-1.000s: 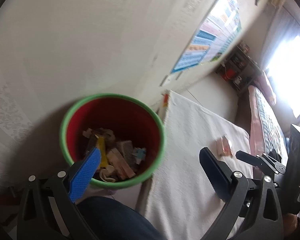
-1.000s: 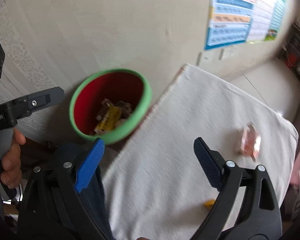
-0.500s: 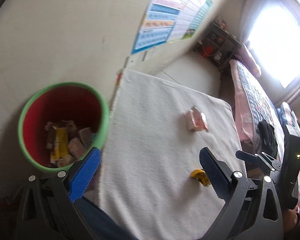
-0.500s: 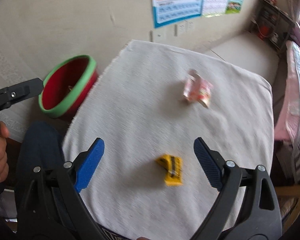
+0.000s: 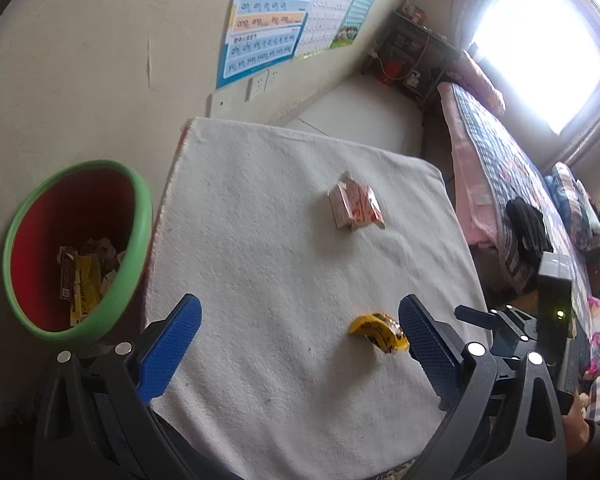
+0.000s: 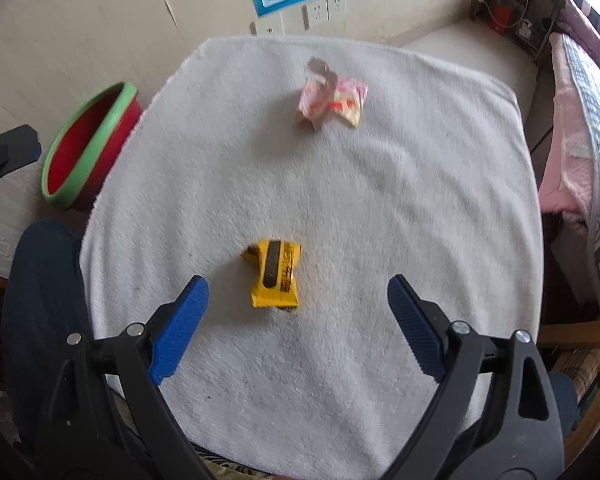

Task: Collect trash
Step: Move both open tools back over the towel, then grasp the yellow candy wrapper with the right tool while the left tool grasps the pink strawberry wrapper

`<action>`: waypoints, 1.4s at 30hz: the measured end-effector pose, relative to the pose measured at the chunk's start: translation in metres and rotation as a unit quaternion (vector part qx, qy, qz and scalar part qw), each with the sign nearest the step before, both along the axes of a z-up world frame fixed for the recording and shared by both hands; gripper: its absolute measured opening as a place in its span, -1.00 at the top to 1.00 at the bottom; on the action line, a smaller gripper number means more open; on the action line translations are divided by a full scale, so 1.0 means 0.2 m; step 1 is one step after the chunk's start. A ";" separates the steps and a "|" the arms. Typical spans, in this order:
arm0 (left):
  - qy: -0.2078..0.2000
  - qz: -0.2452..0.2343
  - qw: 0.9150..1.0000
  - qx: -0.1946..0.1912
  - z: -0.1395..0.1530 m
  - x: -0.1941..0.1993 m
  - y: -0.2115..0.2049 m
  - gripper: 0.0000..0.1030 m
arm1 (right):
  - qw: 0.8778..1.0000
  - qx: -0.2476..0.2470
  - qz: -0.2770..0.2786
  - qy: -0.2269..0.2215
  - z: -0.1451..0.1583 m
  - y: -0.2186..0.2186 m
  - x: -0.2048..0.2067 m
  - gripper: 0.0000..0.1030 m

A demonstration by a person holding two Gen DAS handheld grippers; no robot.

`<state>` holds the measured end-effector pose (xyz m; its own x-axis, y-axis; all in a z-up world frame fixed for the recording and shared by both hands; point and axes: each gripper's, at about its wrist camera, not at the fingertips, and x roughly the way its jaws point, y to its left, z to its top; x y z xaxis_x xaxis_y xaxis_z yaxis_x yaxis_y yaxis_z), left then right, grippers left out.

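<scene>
Wrapper, yellow: yellow wrapper (image 6: 275, 273) lies crumpled on the towel (image 6: 380, 208), near the person's side, just ahead of the right gripper (image 6: 298, 304) and between the lines of its two fingers. In the left wrist view it lies close to the right-hand finger of the left gripper (image 5: 300, 336).
Wrapper, pink: pink wrapper (image 6: 332, 98) sits farther off toward the wall, well apart from the yellow one.
Bin: red bin with a green rim (image 5: 138, 216) stands beside the towel's left edge, some trash already in it.
Handling, judged: both wrappers look like thin film, very light, soft and a little slick; they should crush flat without harm, and a loose pinch could let them slip or drag on the nap.
Where to grip, judged: across the yellow wrapper's bulged middle, over the dark stripe, pads coming down on its two long sides; the flat crimped ends look poorer holds.
Right jaws: spread wide, nothing between the pads, touching nothing, pointing steeply down above the towel.
Left jaws: also spread wide and empty, clear of the wrapper and the towel.
Risk, judged: pads could snag towel pile along with the film.
</scene>
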<state>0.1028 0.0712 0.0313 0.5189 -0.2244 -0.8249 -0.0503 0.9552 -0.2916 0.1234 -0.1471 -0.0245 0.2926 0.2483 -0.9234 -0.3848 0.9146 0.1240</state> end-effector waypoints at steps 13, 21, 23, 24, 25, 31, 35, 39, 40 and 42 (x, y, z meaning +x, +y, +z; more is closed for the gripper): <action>0.025 0.005 1.000 0.012 -0.08 0.01 0.04 -0.84 | 0.999 -0.011 0.015 0.035 -0.21 0.09 0.07 -0.42; 0.036 0.003 0.999 0.015 -0.11 0.06 0.02 -0.84 | 0.998 -0.006 0.018 0.057 -0.27 0.08 0.09 0.24; 0.038 0.000 0.999 0.015 -0.12 0.08 0.01 -0.84 | 0.998 -0.004 0.019 0.061 -0.28 0.08 0.09 0.39; 0.039 -0.001 0.999 0.015 -0.13 0.09 0.00 -0.84 | 0.998 -0.003 0.020 0.062 -0.28 0.07 0.09 0.39; 0.040 -0.004 0.999 0.015 -0.13 0.11 -0.01 -0.84 | 0.998 -0.002 0.019 0.062 -0.28 0.06 0.09 0.41; 0.040 -0.021 0.999 0.014 -0.14 0.22 -0.10 -0.84 | 0.999 0.002 0.003 0.051 -0.21 -0.04 0.13 0.43; 0.036 -0.040 0.998 0.013 -0.13 0.32 -0.21 -0.84 | 0.999 0.007 -0.015 0.041 -0.15 -0.15 0.17 0.43; 0.032 -0.061 0.998 0.015 -0.12 0.44 -0.34 -0.84 | 0.999 0.013 -0.033 0.030 -0.08 -0.26 0.22 0.43; 0.032 -0.066 0.997 0.016 -0.12 0.47 -0.37 -0.84 | 0.999 0.015 -0.038 0.027 -0.06 -0.29 0.23 0.43; 0.033 -0.073 0.997 0.019 -0.13 0.53 -0.43 -0.84 | 0.999 0.017 -0.046 0.023 -0.04 -0.34 0.25 0.43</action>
